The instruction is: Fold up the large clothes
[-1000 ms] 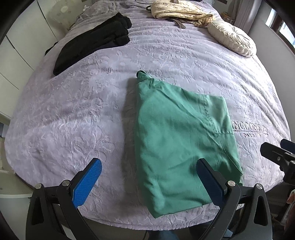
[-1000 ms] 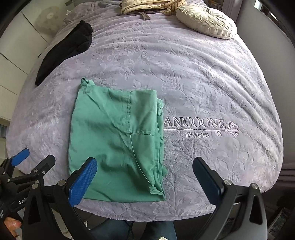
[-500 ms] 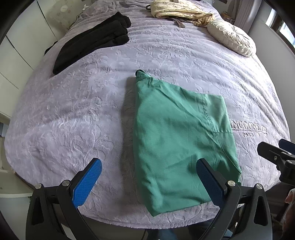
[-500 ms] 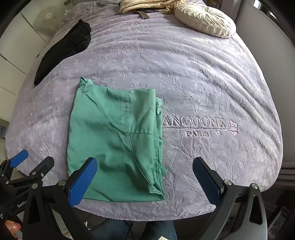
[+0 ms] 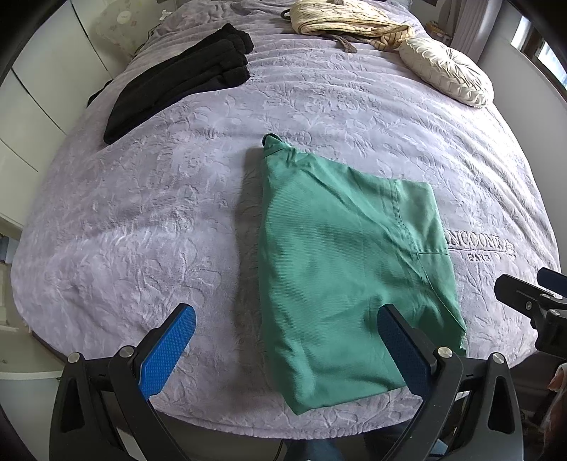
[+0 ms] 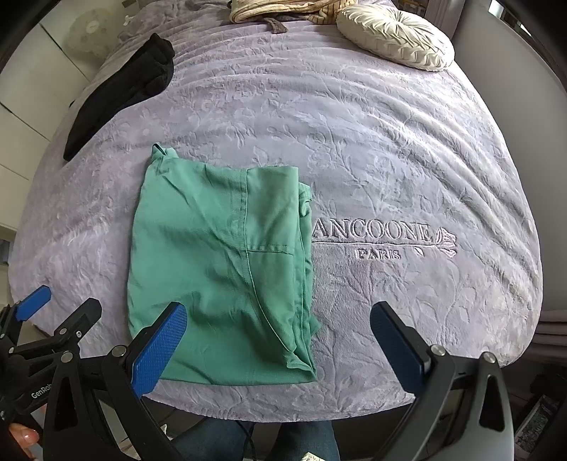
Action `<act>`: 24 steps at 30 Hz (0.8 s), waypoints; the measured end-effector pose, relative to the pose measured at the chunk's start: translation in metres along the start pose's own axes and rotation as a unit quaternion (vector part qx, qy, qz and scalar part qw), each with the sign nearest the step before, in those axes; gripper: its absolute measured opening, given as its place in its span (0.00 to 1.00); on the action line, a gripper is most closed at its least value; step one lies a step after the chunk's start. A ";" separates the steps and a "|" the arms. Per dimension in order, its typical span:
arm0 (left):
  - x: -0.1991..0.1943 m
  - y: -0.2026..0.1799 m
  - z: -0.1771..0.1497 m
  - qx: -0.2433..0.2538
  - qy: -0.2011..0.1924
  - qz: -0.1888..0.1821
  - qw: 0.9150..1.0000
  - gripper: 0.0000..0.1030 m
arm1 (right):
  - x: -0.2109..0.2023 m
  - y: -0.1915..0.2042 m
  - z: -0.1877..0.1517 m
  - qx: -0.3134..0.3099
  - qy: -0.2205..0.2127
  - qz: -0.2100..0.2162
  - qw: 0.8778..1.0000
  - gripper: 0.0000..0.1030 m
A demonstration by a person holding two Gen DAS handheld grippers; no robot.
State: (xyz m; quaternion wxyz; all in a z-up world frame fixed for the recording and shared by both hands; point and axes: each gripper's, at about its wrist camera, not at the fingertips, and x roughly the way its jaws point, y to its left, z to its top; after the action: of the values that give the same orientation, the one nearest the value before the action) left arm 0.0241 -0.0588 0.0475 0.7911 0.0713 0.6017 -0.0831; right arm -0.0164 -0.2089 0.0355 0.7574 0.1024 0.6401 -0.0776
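A green garment (image 5: 347, 262) lies folded into a rough rectangle on the lilac bedspread (image 5: 141, 220), near the bed's front edge; it also shows in the right wrist view (image 6: 219, 262). My left gripper (image 5: 287, 351) is open and empty, held above the garment's near left part. My right gripper (image 6: 280, 347) is open and empty, above the garment's near right corner. The left gripper also shows at the lower left of the right wrist view (image 6: 56, 312), and the right gripper at the right edge of the left wrist view (image 5: 531, 294).
A folded black garment (image 5: 184, 74) lies at the far left of the bed. A striped beige garment (image 5: 347, 25) and a round cream cushion (image 5: 446, 71) lie at the far end. White cupboards (image 5: 32, 92) stand to the left. The bed's front edge runs just below the grippers.
Both grippers have drifted slightly back and up from the bed. The green garment has not moved and both grippers stay open.
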 end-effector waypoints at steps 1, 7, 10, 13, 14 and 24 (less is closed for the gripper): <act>0.000 0.000 0.000 0.000 0.000 0.000 1.000 0.99 | 0.000 0.000 0.000 0.000 0.000 0.000 1.000 1.00; -0.001 0.000 0.000 0.003 -0.001 0.003 1.000 0.99 | 0.001 0.000 -0.001 -0.002 0.003 0.001 1.000 1.00; -0.001 0.000 0.000 0.004 -0.001 0.003 1.000 0.99 | 0.002 0.000 -0.001 -0.005 0.005 0.001 1.000 1.00; -0.001 0.000 0.000 0.005 -0.002 0.004 1.000 0.99 | 0.002 -0.001 -0.001 -0.005 0.006 0.000 1.000 1.00; -0.001 0.000 0.000 0.004 -0.002 0.004 1.000 0.99 | 0.002 -0.001 -0.001 -0.005 0.006 0.000 1.000 1.00; -0.002 0.000 0.000 0.006 -0.002 0.005 1.000 0.99 | 0.002 -0.002 -0.001 -0.007 0.007 0.001 1.000 1.00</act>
State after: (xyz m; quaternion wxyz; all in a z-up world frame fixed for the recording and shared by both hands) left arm 0.0239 -0.0584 0.0491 0.7922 0.0786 0.5994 -0.0832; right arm -0.0177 -0.2106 0.0333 0.7539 0.0981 0.6455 -0.0721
